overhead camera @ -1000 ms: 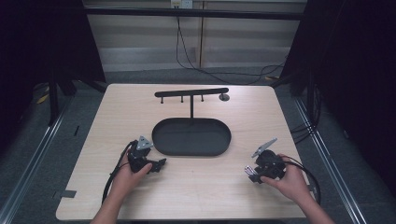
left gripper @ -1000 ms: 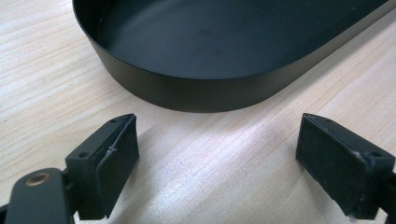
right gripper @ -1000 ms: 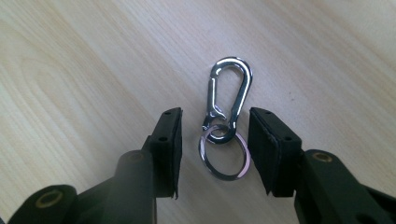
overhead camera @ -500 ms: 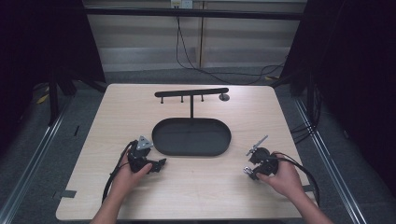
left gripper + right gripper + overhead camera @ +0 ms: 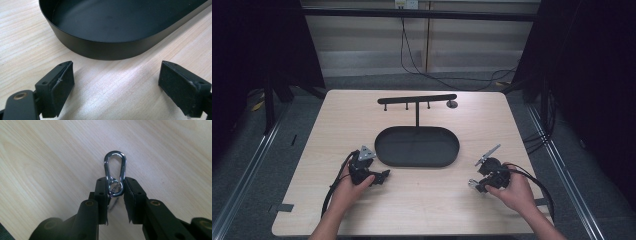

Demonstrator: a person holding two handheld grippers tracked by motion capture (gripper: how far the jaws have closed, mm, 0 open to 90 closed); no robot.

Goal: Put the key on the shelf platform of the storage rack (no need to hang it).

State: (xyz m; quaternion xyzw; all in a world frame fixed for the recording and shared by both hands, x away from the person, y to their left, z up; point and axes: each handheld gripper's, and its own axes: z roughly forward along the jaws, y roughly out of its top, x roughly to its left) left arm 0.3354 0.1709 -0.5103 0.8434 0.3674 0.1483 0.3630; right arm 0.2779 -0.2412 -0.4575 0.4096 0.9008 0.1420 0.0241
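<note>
I could read no brand, label or writing on any of the things.

My left hand (image 5: 346, 187) rested on the table (image 5: 422, 200) at about 7 o'clock from the tray (image 5: 417, 146). It held the left gripper (image 5: 379, 176), which pointed toward the tray's near left end and lay just beside it. In the left gripper view its jaws stood wide apart, with nothing between them, over bare wood close to the tray's black wall (image 5: 110, 50).

My right hand (image 5: 514, 192) rested at about 4 o'clock from the tray, well apart from it. It held the right gripper (image 5: 116, 188), and its jaws were clenched on the lower end of a silver snap hook (image 5: 115, 173). A small ring hung at that end, between the jaws. The upper loop of the hook stuck out past the jaw tips, above the wood.

I counted one oval black tray, one snap hook and one black rack (image 5: 417, 99) with three short pegs under its bar. The rack stood at 12 o'clock of the tray. A small round grey thing (image 5: 452, 104) lay near the bar's right end; I could not tell what it was.
</note>
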